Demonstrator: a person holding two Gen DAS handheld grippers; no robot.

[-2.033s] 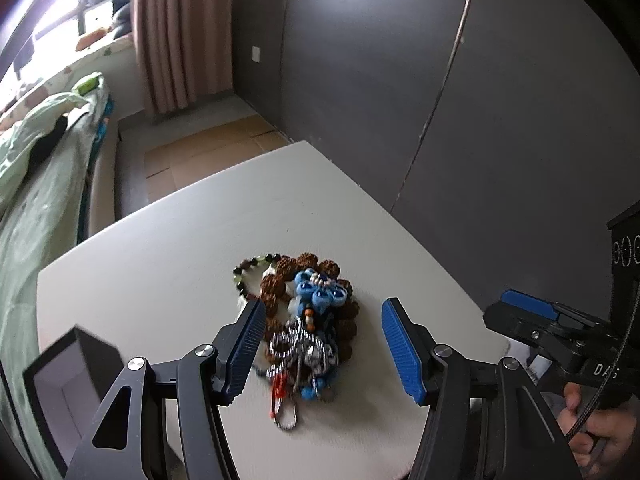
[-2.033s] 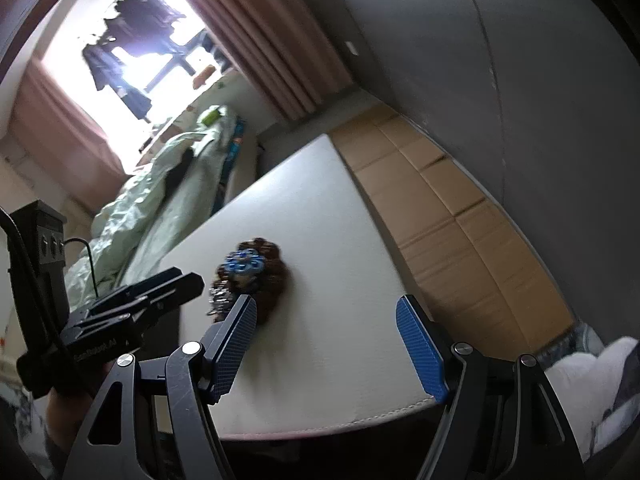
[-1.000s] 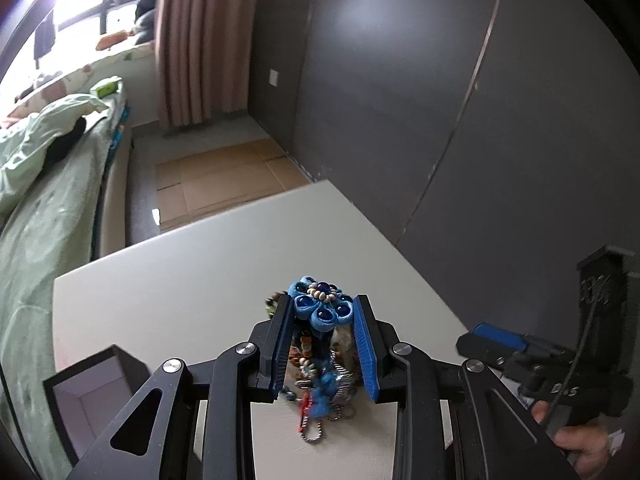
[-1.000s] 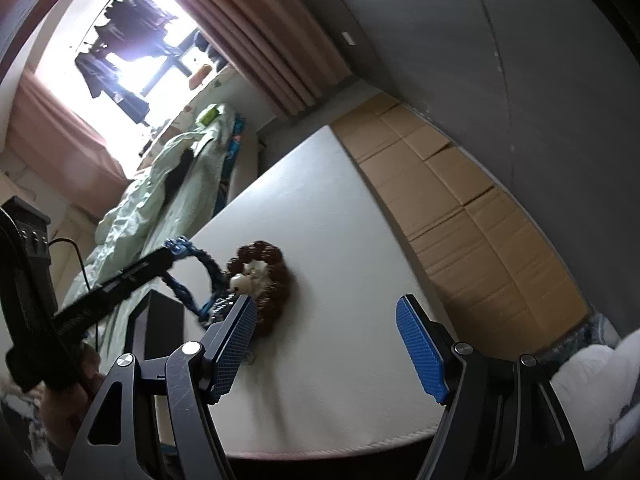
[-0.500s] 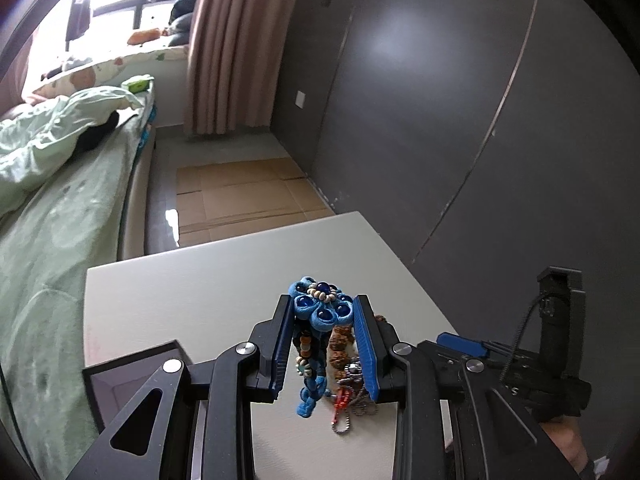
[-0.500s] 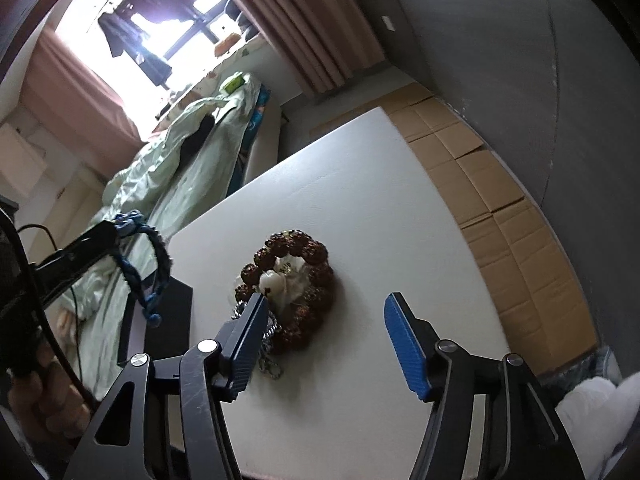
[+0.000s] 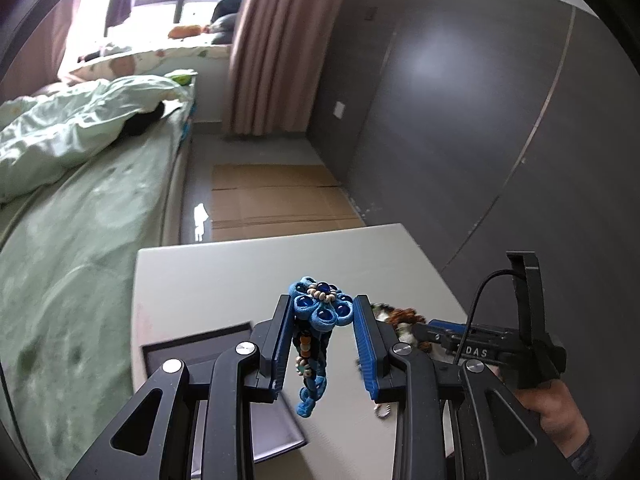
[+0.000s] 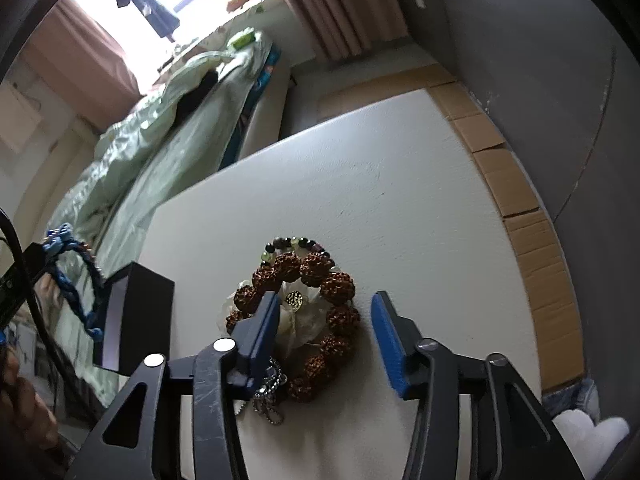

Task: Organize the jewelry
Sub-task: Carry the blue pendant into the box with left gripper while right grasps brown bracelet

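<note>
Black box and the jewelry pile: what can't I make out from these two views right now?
- Black box: its inside is hidden in both views; the left gripper covers it in the left wrist view.
- Pile: the right gripper finger covers part of the brown bead bracelet and the chain.
- Blue braided bracelet: its loop is edge-on in the left view, small in the right.
</note>
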